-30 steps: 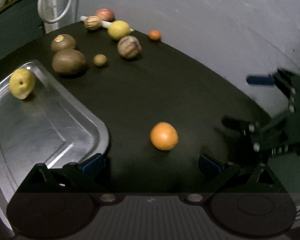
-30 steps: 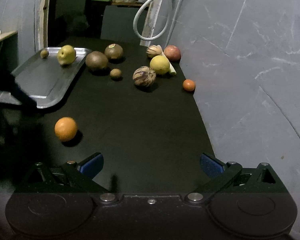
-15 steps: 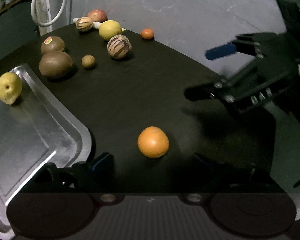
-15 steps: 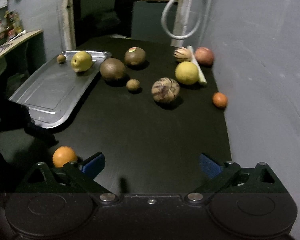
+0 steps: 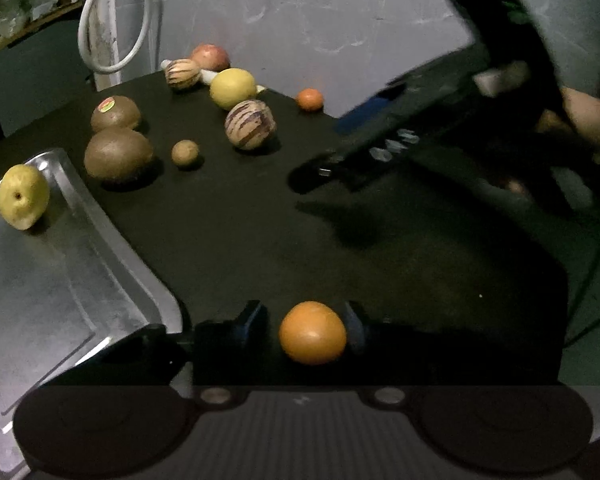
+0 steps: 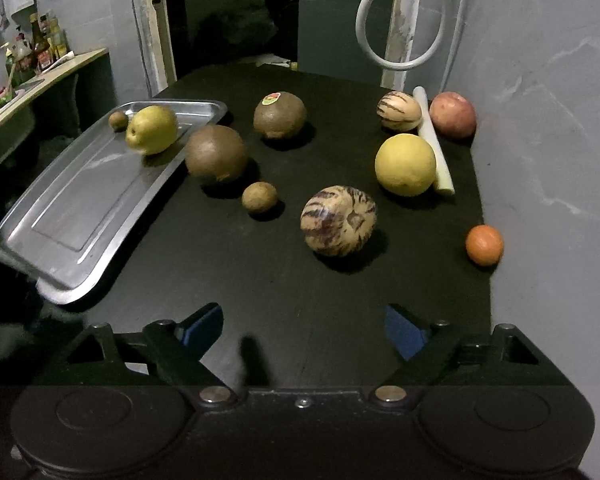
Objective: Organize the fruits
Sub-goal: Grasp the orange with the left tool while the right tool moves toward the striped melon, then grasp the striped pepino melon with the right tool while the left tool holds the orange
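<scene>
Orange on black counter, near edge, just R of tray corner. Vs 0.5 s ago: L gripper has closed in; orange now sits between its fingers, R pad touching, L pad just beside; not yet pinched, jaws still apart. R gripper moved fwd over counter, spread wide, holding nothing, angled toward striped melon. Yellow pear and small brown fruit lie in tray.

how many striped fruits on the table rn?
2. One striped fruit sits mid-table, in front of the yellow fruit. The other is at the back, beside the red fruit.
</scene>
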Available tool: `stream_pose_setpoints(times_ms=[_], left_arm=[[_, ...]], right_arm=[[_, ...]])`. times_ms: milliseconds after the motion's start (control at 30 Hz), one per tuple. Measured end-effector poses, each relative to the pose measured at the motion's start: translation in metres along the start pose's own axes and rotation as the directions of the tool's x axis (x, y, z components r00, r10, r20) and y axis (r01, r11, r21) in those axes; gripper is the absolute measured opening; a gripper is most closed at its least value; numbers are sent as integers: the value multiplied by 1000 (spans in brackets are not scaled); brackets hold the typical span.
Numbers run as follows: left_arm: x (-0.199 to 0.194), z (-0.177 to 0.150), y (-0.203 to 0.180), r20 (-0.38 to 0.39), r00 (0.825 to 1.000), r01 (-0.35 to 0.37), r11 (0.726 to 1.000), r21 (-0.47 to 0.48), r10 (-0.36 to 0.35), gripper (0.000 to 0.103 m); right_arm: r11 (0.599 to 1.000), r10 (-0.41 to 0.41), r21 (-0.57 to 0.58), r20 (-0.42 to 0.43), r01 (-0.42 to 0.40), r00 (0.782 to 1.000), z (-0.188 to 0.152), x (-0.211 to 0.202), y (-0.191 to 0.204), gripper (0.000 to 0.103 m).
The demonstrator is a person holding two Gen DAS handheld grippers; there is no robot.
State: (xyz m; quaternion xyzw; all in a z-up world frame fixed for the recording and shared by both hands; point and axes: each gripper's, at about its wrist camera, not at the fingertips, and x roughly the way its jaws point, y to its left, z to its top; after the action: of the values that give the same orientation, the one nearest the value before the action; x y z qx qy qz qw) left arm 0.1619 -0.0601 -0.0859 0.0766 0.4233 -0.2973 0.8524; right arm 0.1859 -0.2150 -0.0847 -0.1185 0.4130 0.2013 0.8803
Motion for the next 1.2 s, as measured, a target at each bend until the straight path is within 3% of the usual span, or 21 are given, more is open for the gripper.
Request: stream_pose_setpoints(times_ms=[67, 433, 867, 1200], left_arm=[[2, 1, -4, 6, 1000, 0, 1000, 8, 0, 38], [27, 25, 0, 31, 1000, -3, 999, -42, 5, 37], [34, 32, 6, 40, 999, -6, 999, -51, 8, 37], [32, 32, 8, 46, 999, -6, 997, -77, 9, 37]], right_arm=[[1000, 15, 10, -2, -15, 1000, 5, 8, -5, 87], [998, 45, 52, 29, -46, 999, 26, 38, -26, 83], [998, 51, 27, 53, -53, 997, 36, 58, -30, 54], [997, 46, 55, 79, -51, 996, 30, 54, -28, 53]])
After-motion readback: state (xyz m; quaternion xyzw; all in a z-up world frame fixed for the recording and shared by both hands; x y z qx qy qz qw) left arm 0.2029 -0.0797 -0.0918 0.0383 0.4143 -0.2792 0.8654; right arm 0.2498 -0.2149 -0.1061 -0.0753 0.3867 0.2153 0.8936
